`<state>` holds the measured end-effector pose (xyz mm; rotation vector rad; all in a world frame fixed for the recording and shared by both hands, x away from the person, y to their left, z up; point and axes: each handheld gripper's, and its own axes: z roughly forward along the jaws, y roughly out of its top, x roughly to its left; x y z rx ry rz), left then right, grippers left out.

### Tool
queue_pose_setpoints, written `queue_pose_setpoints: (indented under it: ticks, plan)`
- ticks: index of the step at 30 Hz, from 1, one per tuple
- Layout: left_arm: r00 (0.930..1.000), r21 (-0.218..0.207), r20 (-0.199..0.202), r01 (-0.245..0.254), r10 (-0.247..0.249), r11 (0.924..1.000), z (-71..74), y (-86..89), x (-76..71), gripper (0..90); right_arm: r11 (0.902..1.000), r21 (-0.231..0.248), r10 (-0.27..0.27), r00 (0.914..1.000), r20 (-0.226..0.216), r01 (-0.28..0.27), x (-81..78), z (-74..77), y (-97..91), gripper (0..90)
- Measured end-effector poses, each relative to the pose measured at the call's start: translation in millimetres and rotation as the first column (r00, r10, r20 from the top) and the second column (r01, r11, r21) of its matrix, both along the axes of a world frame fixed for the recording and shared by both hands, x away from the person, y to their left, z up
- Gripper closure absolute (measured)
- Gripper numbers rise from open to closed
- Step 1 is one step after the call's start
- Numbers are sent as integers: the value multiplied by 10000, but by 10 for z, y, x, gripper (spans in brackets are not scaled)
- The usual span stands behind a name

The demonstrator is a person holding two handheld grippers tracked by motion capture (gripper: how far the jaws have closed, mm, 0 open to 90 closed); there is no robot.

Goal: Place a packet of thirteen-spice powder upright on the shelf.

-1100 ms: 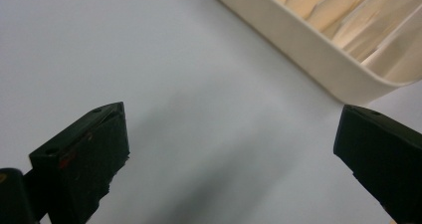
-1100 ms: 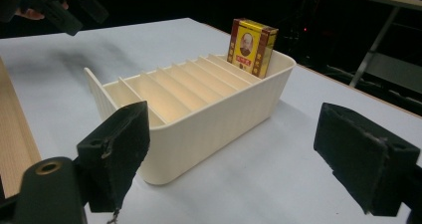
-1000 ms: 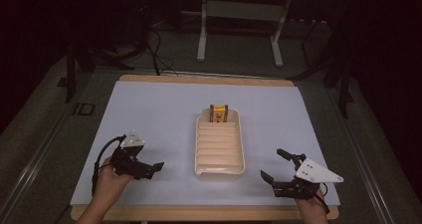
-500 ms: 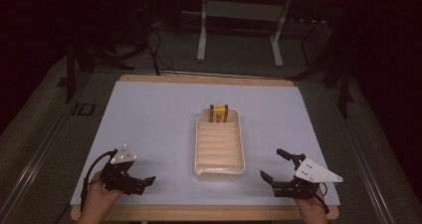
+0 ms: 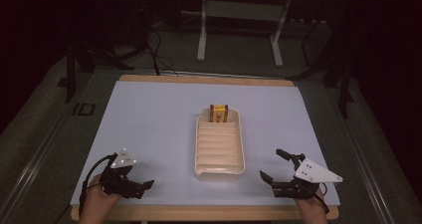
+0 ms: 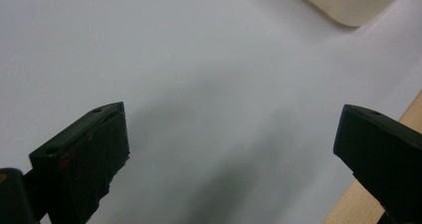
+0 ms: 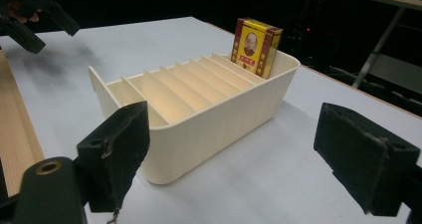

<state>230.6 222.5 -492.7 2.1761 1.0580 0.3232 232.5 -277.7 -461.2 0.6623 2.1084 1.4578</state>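
Observation:
A cream slotted tray (image 5: 220,174) lies lengthwise at the middle of the white table. A small yellow and red box (image 5: 219,113) stands upright in its farthest slot. My left gripper (image 5: 144,187) rests at the near left, well left of the tray, its jaws open with nothing between them. In the left gripper view it (image 6: 231,154) faces bare table with a tray corner (image 6: 348,5) at the top. My right gripper (image 5: 271,164) sits open at the near right. It (image 7: 249,154) looks at the tray wall (image 7: 214,129) and the box (image 7: 256,46) beyond.
The white table top (image 5: 159,124) has a wooden front edge (image 5: 209,213) close under both hands. Dark floor, cables and a stand's legs (image 5: 201,40) lie beyond the far edge. The left gripper (image 7: 30,15) appears far off in the right gripper view.
The left gripper has drawn back toward the near edge of the table. The right gripper, tray and box have stayed where they were.

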Motion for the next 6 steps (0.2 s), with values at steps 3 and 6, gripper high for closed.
queue_pose_setpoints:
  ticks: [3,6]
  plan:
    - [9997,-181,232,5,-1,9998,22,10,-14,14,10000,17,21,10000,-7,-21,-1,0,-1,145]
    - [9992,-249,392,71,-62,9997,40,12,-24,14,10000,8,40,10000,-17,-40,1,0,3,145]
